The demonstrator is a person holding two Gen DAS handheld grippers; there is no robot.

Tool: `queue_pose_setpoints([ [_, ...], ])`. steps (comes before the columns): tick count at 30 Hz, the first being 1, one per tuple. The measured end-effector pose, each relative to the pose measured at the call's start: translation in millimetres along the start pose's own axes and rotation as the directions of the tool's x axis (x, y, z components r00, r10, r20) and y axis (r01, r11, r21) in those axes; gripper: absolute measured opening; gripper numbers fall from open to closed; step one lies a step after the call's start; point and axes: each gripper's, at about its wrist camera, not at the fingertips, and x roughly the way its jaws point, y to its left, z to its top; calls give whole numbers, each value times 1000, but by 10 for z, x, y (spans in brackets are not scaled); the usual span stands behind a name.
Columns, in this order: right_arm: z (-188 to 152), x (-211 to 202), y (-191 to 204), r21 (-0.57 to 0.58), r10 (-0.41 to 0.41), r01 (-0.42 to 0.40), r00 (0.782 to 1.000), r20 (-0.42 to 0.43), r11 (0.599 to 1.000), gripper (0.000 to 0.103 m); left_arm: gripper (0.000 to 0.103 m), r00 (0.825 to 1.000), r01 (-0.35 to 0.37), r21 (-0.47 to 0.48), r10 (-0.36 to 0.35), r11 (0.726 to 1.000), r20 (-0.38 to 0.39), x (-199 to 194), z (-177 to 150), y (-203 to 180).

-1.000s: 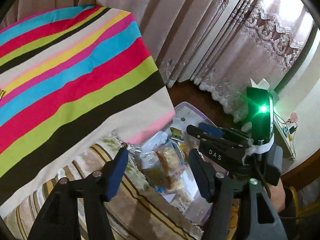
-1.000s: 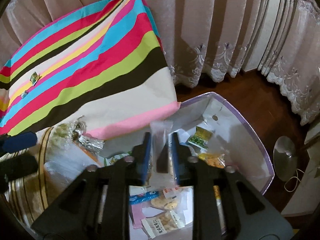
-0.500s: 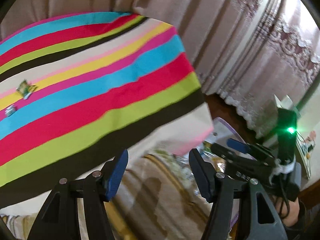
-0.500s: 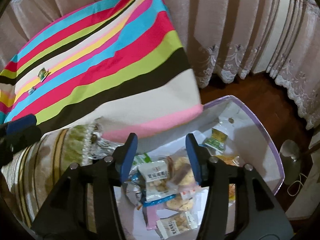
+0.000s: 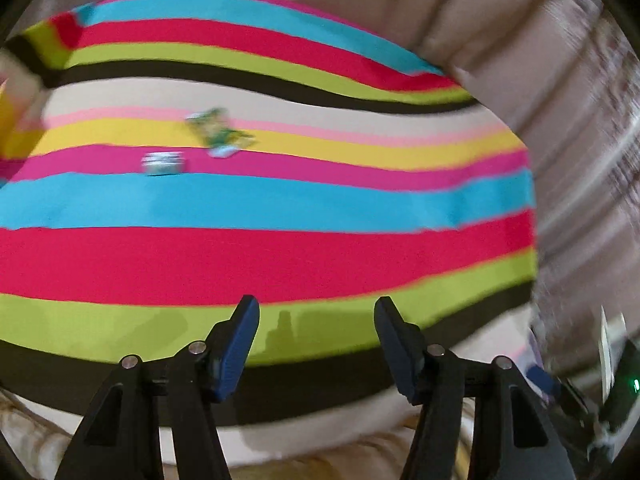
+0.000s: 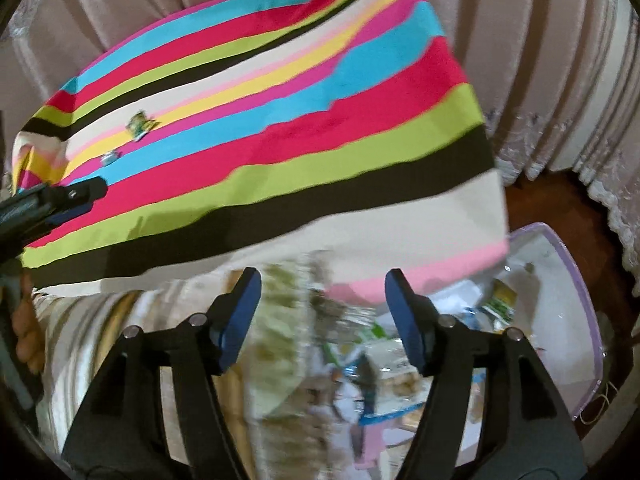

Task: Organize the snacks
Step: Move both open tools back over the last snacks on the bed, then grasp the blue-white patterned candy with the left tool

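Two small snack packets lie on the striped cloth [image 5: 280,256]: a green one [image 5: 218,132] and a smaller silvery one [image 5: 163,163], both far ahead of my left gripper [image 5: 316,312]. Its jaws are closing with nothing between them. In the right wrist view the same green packet [image 6: 141,125] and silvery packet [image 6: 110,156] show at the left. My right gripper [image 6: 322,280] hangs over the cloth's near edge, jaws opening and empty. A white bin with a purple rim [image 6: 576,280] at lower right holds several snack bags [image 6: 500,306].
Beige curtains [image 6: 540,60] hang behind the striped cloth. Dark wooden floor [image 6: 560,196] shows beside the bin. A striped, fringed fabric [image 6: 280,292] lies below the cloth's edge. The left gripper's arm [image 6: 52,200] and a hand [image 6: 26,332] reach in from the left.
The right gripper opened and let go of a clear snack bag over the bin, then swung left. The left gripper swept left from the bin onto the striped cloth, bringing the two packets into view.
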Motion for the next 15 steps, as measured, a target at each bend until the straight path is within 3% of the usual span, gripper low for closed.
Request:
queue_pose_setpoints([
  [7, 68, 111, 429, -92, 37, -38, 999, -10, 995, 72, 56, 995, -86, -179, 93, 980, 29, 85, 329, 898],
  [15, 212, 214, 642, -125, 32, -33, 999, -6, 992, 73, 56, 988, -115, -162, 129, 980, 83, 305, 729, 1133],
])
